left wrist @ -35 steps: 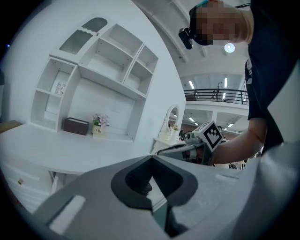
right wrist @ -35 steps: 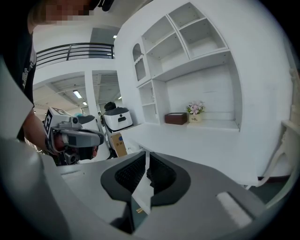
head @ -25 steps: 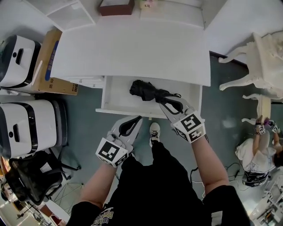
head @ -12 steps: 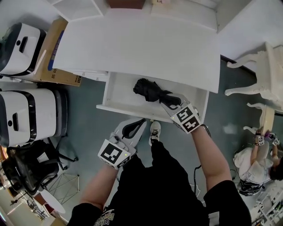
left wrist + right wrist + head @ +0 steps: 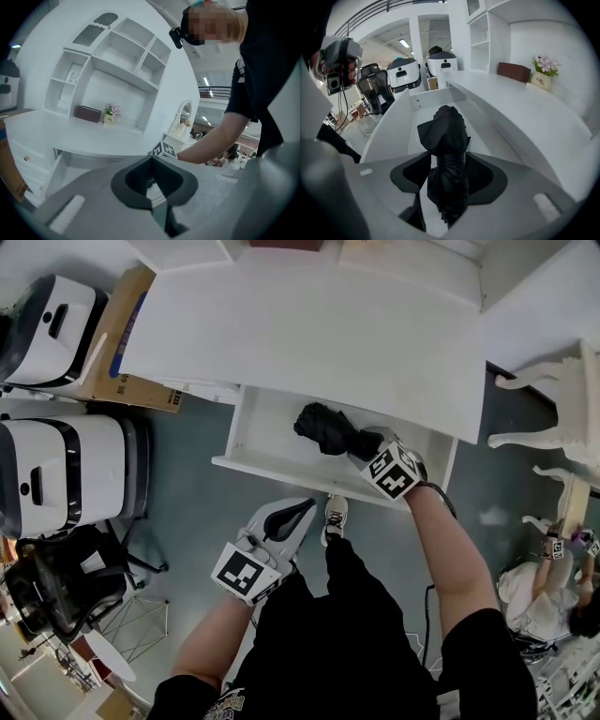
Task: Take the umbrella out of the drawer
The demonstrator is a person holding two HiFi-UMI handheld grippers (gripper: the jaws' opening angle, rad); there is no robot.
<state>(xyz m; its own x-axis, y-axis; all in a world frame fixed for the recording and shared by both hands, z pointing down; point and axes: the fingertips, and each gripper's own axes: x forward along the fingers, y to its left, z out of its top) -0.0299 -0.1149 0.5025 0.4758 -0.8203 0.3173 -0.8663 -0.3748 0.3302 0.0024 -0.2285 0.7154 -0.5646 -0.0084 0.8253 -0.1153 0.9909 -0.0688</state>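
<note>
A folded black umbrella (image 5: 323,426) lies inside the open white drawer (image 5: 281,470) under the desk top (image 5: 309,334). My right gripper (image 5: 367,442) reaches into the drawer from the right and is shut on the umbrella's near end. In the right gripper view the umbrella (image 5: 446,136) runs straight between the jaws, with both pads pressed against it at the right gripper (image 5: 446,187). My left gripper (image 5: 302,507) hangs shut and empty just in front of the drawer's front panel. Seen in its own view, the left gripper (image 5: 157,187) points at the desk.
A cardboard box (image 5: 122,343) and two white machines (image 5: 56,484) stand left of the desk, with a black chair (image 5: 56,587) below them. A white carved chair (image 5: 562,409) and a seated person (image 5: 553,587) are at the right. A brown box (image 5: 513,71) and flower pot (image 5: 543,70) sit on the desk.
My right gripper has pushed further into the drawer along the umbrella and closed on it. The left gripper has stayed about where it was, shut.
</note>
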